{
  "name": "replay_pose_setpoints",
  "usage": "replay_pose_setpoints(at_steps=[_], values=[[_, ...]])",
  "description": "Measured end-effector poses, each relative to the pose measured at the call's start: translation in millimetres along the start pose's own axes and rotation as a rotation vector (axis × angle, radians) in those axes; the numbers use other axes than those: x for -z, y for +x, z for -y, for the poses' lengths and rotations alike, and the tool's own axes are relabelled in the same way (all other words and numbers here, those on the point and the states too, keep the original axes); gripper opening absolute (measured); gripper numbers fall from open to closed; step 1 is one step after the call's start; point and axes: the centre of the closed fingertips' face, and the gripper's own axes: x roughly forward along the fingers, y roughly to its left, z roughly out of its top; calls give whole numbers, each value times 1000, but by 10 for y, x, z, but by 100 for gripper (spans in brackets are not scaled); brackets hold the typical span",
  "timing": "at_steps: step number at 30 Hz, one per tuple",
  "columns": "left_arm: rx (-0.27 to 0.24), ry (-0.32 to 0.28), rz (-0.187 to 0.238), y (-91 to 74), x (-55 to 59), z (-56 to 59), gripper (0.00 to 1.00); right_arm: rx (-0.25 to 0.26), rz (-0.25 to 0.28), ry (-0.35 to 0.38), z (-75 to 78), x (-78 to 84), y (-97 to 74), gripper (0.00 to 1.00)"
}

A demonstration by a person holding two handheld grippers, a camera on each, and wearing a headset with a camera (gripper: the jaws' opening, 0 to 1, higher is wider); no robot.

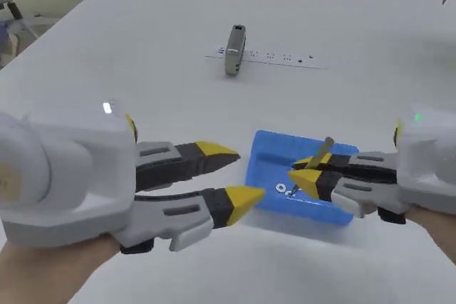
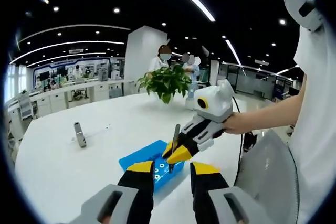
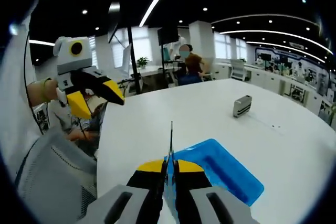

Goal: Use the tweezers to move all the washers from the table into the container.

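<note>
Looking low and right of middle, I see my right gripper [image 1: 303,174] pinching thin grey tweezers [image 1: 323,149] over small silver washers [image 1: 285,190] in the blue container [image 1: 274,144]; my left gripper [image 1: 247,173] gapes wide.

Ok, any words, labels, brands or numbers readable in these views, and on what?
None can be read.
White strip on the table: faint dark marks, too small to read.
Grey device by it: no legible label.
Wall displays in the left gripper view: blurred.
Blue container: no print visible.
</note>
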Motion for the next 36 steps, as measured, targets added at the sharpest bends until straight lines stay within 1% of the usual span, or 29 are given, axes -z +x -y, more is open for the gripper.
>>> replay_pose_setpoints(at_steps=[2, 3, 4, 5, 6, 7, 8, 10, 11, 13, 14, 17, 19, 21, 24, 26, 28, 29, 31, 33, 36], values=[[44, 26, -6, 57, -15, 80, 19, -23, -12, -4, -103, 43, -64, 3], [76, 32, -4, 89, -28, 141, 19, -50, -35, -16, -175, 90, -92, 3], [124, 40, -15, 131, -27, 233, 18, -66, -72, -41, -240, 165, -126, 3], [149, 52, -30, 162, -14, 284, 18, -70, -98, -66, -274, 219, -144, 3], [179, 76, -43, 211, -5, 349, 17, -90, -153, -114, -341, 329, -167, 3], [203, 89, -53, 239, 1, 399, 16, -99, -177, -140, -379, 384, -173, 3], [241, 101, -67, 281, 12, 478, 15, -110, -224, -180, -434, 479, -185, 3], [283, 111, -87, 327, 34, 561, 14, -128, -253, -223, -522, 551, -181, 3], [318, 127, -108, 356, 64, 627, 13, -132, -259, -227, -540, 565, -181, 3], [359, 158, -144, 390, 121, 707, 10, -135, -277, -238, -587, 608, -173, 3], [366, 166, -157, 404, 144, 725, 8, -136, -292, -246, -599, 638, -174, 3], [379, 176, -177, 449, 178, 754, 7, -135, -328, -283, -612, 685, -174, 3], [400, 191, -196, 460, 212, 781, 6, -135, -342, -300, -627, 695, -169, 3], [416, 214, -223, 466, 261, 793, 0, -138, -349, -311, -630, 706, -167, 3], [414, 232, -249, 480, 307, 771, 0, -134, -375, -324, -618, 769, -159, 3], [415, 248, -276, 481, 369, 756, 0, -136, -398, -328, -617, 822, -156, 3], [419, 263, -319, 467, 472, 745, 0, -134, -423, -334, -609, 893, -144, 4], [404, 287, -352, 459, 549, 708, 0, -132, -440, -347, -600, 943, -134, 4], [387, 316, -400, 444, 663, 659, 0, -99, -460, -374, -543, 992, -117, 5], [385, 328, -452, 422, 808, 632, 0, -122, -468, -361, -587, 1065, -80, 5], [385, 302, -472, 430, 947, 616, 0, -127, -461, -336, -603, 1157, -20, 5]])
